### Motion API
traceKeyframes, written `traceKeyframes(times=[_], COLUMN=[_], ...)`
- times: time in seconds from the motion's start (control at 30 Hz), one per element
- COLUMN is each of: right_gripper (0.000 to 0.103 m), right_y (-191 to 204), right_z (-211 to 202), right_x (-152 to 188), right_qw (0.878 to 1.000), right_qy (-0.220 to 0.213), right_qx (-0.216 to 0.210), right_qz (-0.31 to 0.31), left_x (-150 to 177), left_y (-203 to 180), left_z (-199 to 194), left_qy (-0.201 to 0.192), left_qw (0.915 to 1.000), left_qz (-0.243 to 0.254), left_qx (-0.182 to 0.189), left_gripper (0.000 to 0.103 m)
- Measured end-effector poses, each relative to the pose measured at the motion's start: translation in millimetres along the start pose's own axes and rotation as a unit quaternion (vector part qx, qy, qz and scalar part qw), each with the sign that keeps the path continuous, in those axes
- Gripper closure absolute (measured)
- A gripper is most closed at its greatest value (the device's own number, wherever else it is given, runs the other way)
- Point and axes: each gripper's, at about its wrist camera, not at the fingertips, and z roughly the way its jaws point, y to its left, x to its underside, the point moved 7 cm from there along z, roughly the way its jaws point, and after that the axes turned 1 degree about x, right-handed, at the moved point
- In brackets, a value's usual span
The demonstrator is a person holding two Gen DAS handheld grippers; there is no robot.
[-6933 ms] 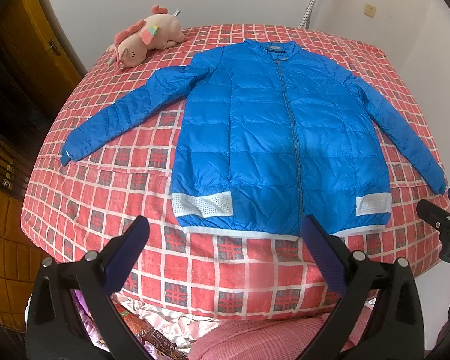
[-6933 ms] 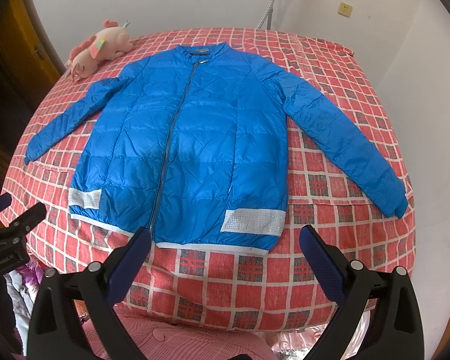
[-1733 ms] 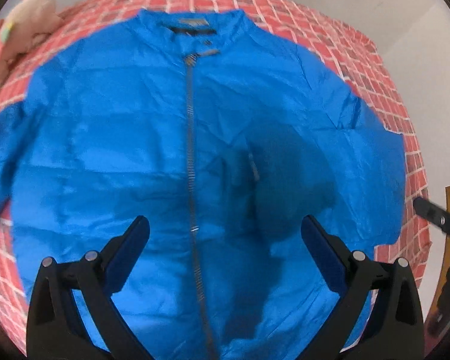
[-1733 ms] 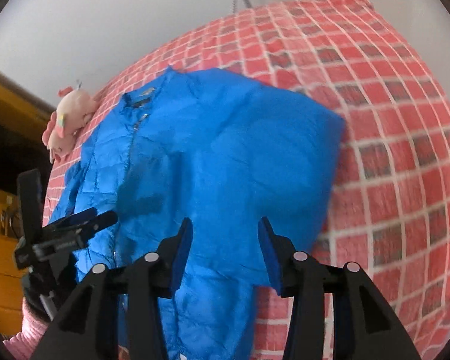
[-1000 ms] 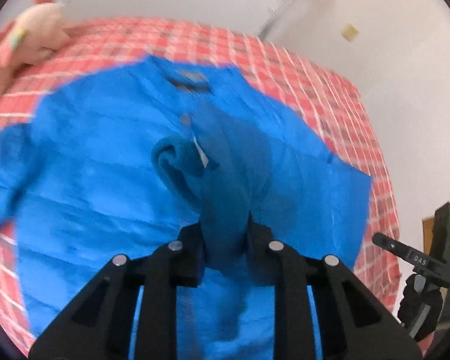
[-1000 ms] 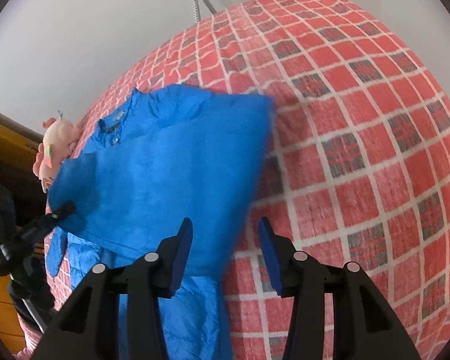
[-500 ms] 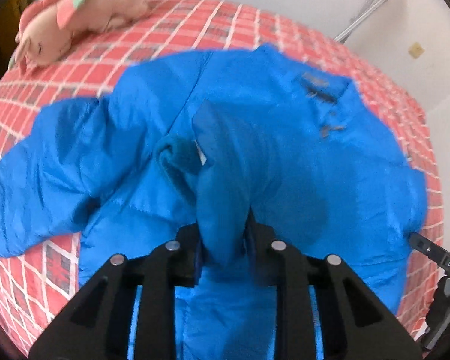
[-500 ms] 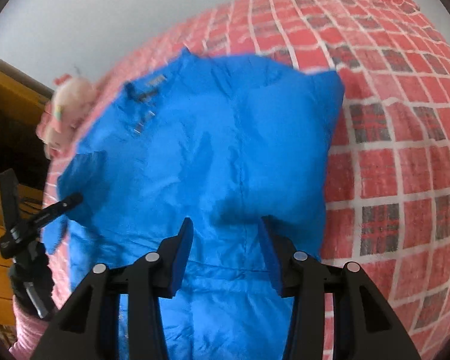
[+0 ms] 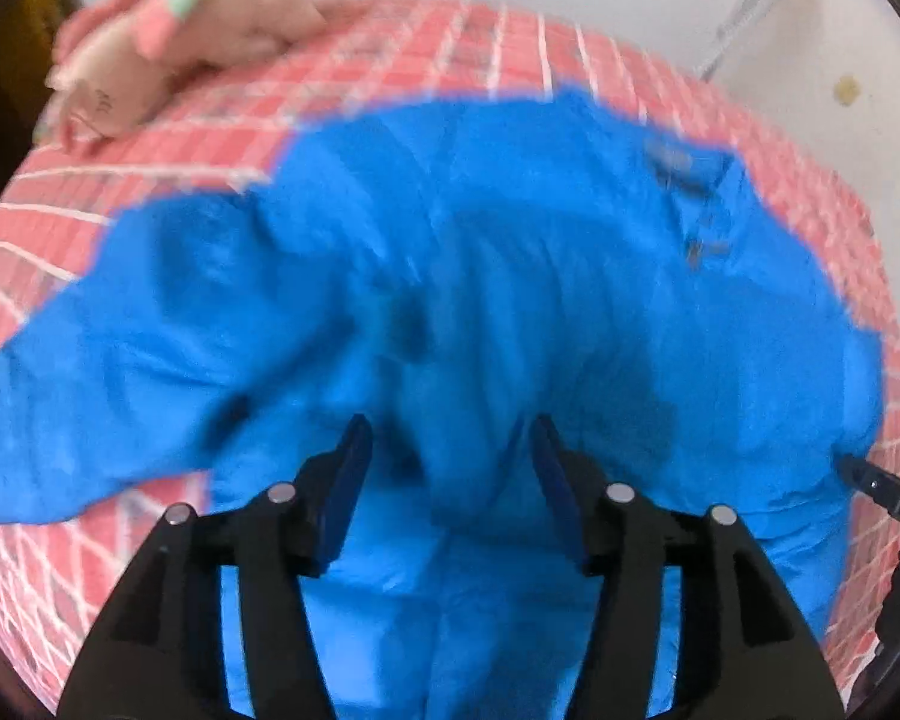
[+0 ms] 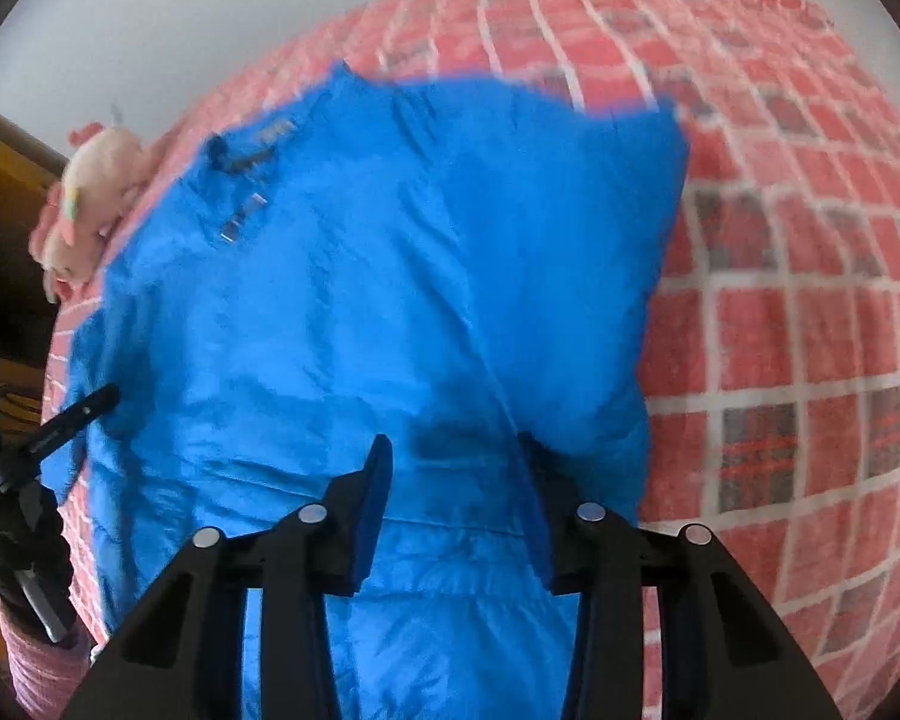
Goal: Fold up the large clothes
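A blue puffer jacket [image 9: 510, 240] lies on the bed, its right side and sleeve folded over the front. In the left wrist view my left gripper [image 9: 450, 426] hovers low over the jacket's middle. Its jaws are opening, and the sleeve fabric bulges loose between them without being pinched. In the right wrist view the jacket [image 10: 390, 270] fills the centre. My right gripper [image 10: 455, 441] is at the folded right edge, its half-closed jaws shut on a thick fold of fabric. The left gripper [image 10: 48, 432] shows at the picture's left edge.
A red checked bed cover [image 10: 810, 240] lies under the jacket, bare on the right side. A pink plush toy [image 9: 180, 30] lies at the far left corner. A person's pink sleeve [image 10: 36, 660] shows at the lower left. White wall rises behind the bed.
The left jaws, shut on the blue sleeve before, have spread apart and let it go. Both grippers came down closer to the jacket. The lifted right side now lies over the front.
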Motion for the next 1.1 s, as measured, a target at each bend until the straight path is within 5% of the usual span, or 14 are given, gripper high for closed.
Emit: traceKeyframes(times=[0.17, 0.27, 0.37, 0.53, 0.9, 1.1], right_gripper=[0.058, 0.058, 0.058, 0.058, 0.057, 0.048], right_y=[31.9, 40.3, 36.9, 23.5, 26.0, 49.5], right_z=[-0.5, 13.6, 30.3, 60.5, 50.0, 23.0], right_x=[-18.7, -29.9, -38.2, -29.4, -19.2, -6.8], right_qw=[1.000, 1.000, 0.998, 0.998, 0.999, 0.999], right_qy=[-0.009, -0.007, -0.011, 0.009, 0.009, -0.013], right_qx=[0.009, 0.020, 0.055, 0.054, 0.049, 0.038], right_qz=[-0.025, -0.023, -0.013, -0.003, 0.008, -0.019], left_x=[-16.7, -15.7, -11.7, -7.8, -8.6, 0.4], left_y=[-27.1, -55.2, -59.2, -58.5, -53.8, -63.5], left_z=[-30.8, -5.8, 23.8, 47.1, 45.7, 18.7], left_qy=[-0.047, -0.026, -0.012, -0.012, -0.010, -0.027], left_qw=[0.9985, 0.9985, 0.9986, 0.9969, 0.9981, 0.9977], left_qz=[0.028, 0.047, 0.051, 0.074, 0.058, 0.062], left_qx=[0.005, 0.009, -0.007, -0.026, -0.020, -0.001], left_gripper=[0.046, 0.046, 0.046, 0.045, 0.045, 0.044])
